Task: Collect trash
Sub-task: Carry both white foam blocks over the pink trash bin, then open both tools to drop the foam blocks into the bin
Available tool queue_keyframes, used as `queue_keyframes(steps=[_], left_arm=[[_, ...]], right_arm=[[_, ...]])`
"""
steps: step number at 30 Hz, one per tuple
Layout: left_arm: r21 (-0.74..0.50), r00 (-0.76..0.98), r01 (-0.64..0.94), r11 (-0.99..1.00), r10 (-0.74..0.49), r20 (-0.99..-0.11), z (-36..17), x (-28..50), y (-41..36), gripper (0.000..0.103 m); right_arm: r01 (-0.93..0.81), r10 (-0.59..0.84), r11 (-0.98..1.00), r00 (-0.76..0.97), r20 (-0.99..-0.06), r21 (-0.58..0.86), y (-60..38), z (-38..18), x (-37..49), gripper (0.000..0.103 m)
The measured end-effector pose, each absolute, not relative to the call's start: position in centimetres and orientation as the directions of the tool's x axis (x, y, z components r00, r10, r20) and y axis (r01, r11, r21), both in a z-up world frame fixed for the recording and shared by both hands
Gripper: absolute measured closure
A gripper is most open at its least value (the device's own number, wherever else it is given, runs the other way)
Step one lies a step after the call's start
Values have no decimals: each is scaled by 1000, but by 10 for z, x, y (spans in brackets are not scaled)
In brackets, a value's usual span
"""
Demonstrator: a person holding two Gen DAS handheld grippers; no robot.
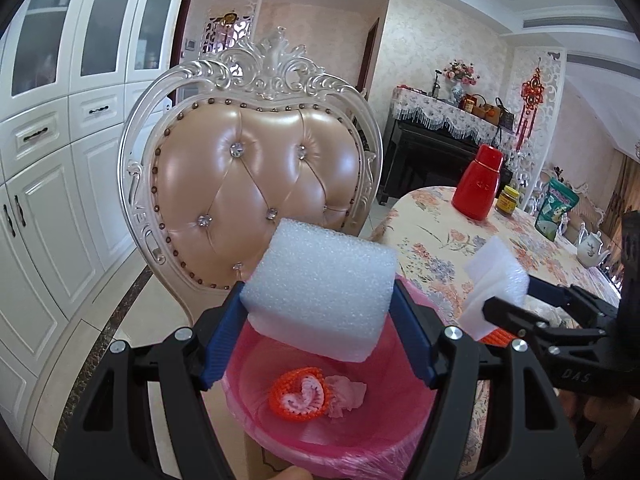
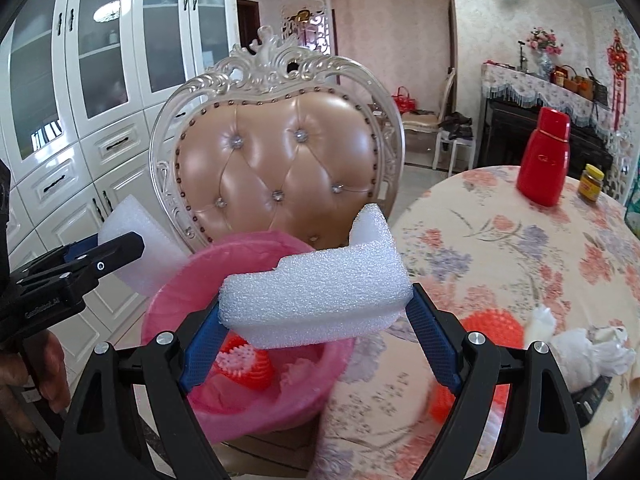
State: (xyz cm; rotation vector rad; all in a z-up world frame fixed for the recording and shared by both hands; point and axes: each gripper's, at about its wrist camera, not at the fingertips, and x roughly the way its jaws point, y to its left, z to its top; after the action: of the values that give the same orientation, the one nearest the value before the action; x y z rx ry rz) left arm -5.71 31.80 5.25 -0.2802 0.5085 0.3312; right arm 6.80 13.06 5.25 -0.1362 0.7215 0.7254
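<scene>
Gripping foam blocks [image 1: 320, 284] [image 2: 320, 304], both grippers [image 1: 320, 340] [image 2: 316, 344]; only right view shows table tissue [image 2: 592, 352].

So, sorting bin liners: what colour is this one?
Pink liner, clearest in the left wrist view.

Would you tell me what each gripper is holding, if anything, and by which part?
The left gripper clamps a white foam block by its two side faces. The right gripper clamps a notched foam piece by its two ends.
</scene>
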Motion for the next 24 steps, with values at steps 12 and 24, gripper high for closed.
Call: queue_keyframes(steps=[12,24], left_arm=[[-210,830,-380,901,232,-508,57,-51,333,33],[-228,820,-378,897,211,-532,48,-35,342,18]], right_arm=[[-685,563,720,490,-665,105,166,44,74,22],[-697,557,711,474,-682,97,173,38,75,18]])
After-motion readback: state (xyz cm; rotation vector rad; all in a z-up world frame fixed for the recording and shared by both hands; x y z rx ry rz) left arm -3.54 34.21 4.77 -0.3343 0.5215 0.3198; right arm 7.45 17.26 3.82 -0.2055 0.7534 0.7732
